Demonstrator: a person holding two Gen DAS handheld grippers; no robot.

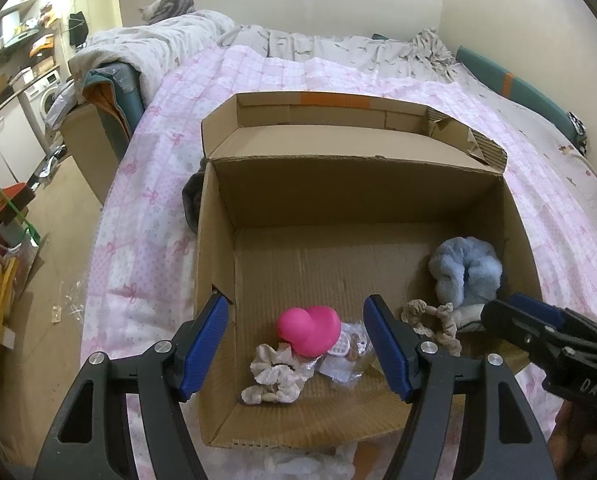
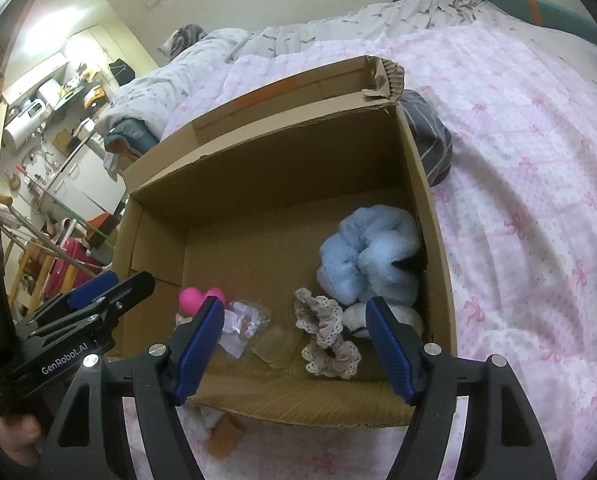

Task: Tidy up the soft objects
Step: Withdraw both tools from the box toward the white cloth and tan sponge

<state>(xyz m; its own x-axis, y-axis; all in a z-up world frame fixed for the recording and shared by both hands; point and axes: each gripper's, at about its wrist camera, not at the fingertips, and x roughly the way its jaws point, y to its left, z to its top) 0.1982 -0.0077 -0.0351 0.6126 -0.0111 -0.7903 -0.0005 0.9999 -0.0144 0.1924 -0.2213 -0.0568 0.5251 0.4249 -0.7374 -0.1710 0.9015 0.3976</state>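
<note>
Scrunchies and other soft things lay inside the box (image 1: 362,184), an open cardboard carton that sat on a pink quilt (image 1: 146,216) spread over the bed. A pink heart (image 1: 309,330) rested near the box's near left part, touching a white scrunchie (image 1: 276,378) just nearer the camera. A crumpled clear wrapper (image 1: 344,354) lay just right of the heart. A beige lace scrunchie (image 2: 326,330) lay toward the near right, and a fluffy blue scrunchie (image 2: 372,258) sat against the right wall, farther in. A small white soft thing (image 2: 354,318) lay between those two, partly hidden by a finger.

The left gripper (image 1: 298,346) hovered over the near edge of the box, its blue pads well apart, with nothing pressed between them; the heart only showed through the gap. The right gripper (image 2: 294,346) hung over the near right part of the box, its jaws standing wide, holding nothing; the lace scrunchie lay loose on the floor below the gap. A dark striped cloth (image 2: 430,136) lay on the quilt just outside the box's far right corner. A brown tube (image 2: 226,436) lay on the quilt just near of the box.
</note>
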